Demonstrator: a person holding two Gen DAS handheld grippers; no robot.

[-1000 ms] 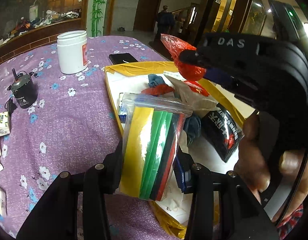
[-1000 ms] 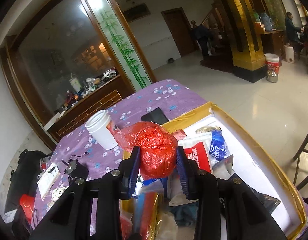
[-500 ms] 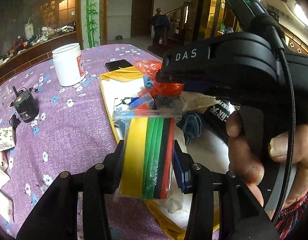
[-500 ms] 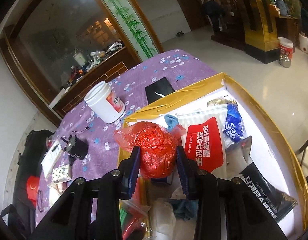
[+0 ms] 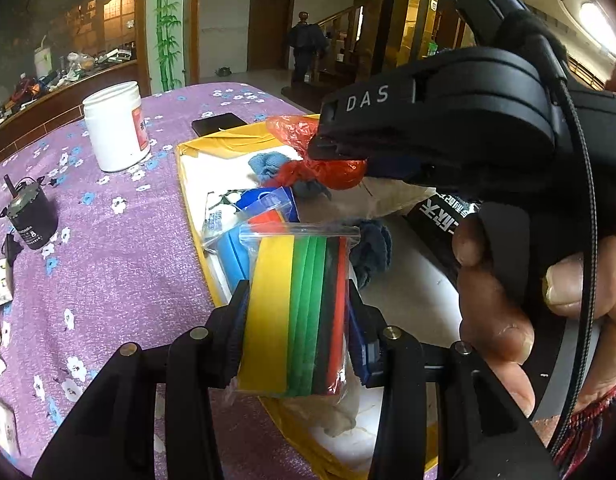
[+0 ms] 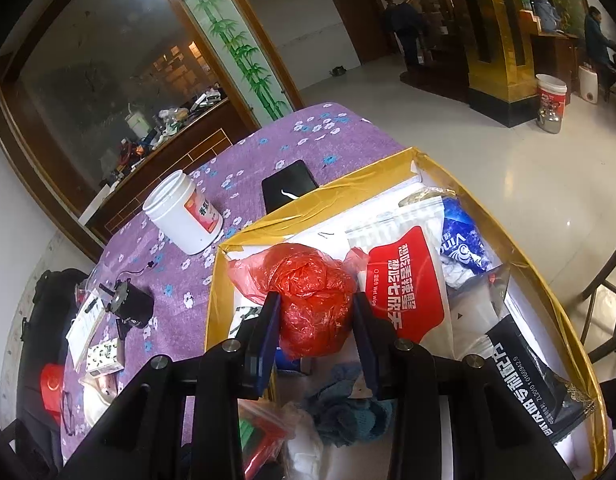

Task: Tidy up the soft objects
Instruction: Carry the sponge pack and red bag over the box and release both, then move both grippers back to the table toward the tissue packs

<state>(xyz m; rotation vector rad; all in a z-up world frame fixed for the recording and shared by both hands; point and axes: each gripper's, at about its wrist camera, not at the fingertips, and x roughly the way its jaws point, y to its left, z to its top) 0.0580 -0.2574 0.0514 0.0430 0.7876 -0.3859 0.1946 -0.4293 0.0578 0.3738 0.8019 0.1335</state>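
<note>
My left gripper (image 5: 296, 320) is shut on a clear zip bag of yellow, green, black and red foam sheets (image 5: 296, 312), held upright over the near left corner of a yellow-rimmed box (image 5: 184, 172). My right gripper (image 6: 314, 320) is shut on a crumpled red plastic bag (image 6: 312, 300), held low over the box's left part (image 6: 212, 304). The right gripper (image 5: 428, 128) and its red bag (image 5: 340, 168) also show in the left wrist view. The box holds a blue cloth (image 6: 344, 408), a red-and-white wet-wipes pack (image 6: 404, 284), a blue packet (image 6: 464, 244) and a black packet (image 6: 532, 384).
The box sits on a purple flowered tablecloth (image 5: 108, 264). On the cloth left of the box stand a white jar (image 5: 116, 128), a black phone (image 5: 218, 122) and a small dark motor-like can (image 5: 28, 216). Small cartons and papers (image 6: 96, 340) lie at the table's left edge.
My right gripper has come down with the red bag, lower into the box. My left gripper has brought the foam-sheet bag more upright and the box has shifted in its view.
</note>
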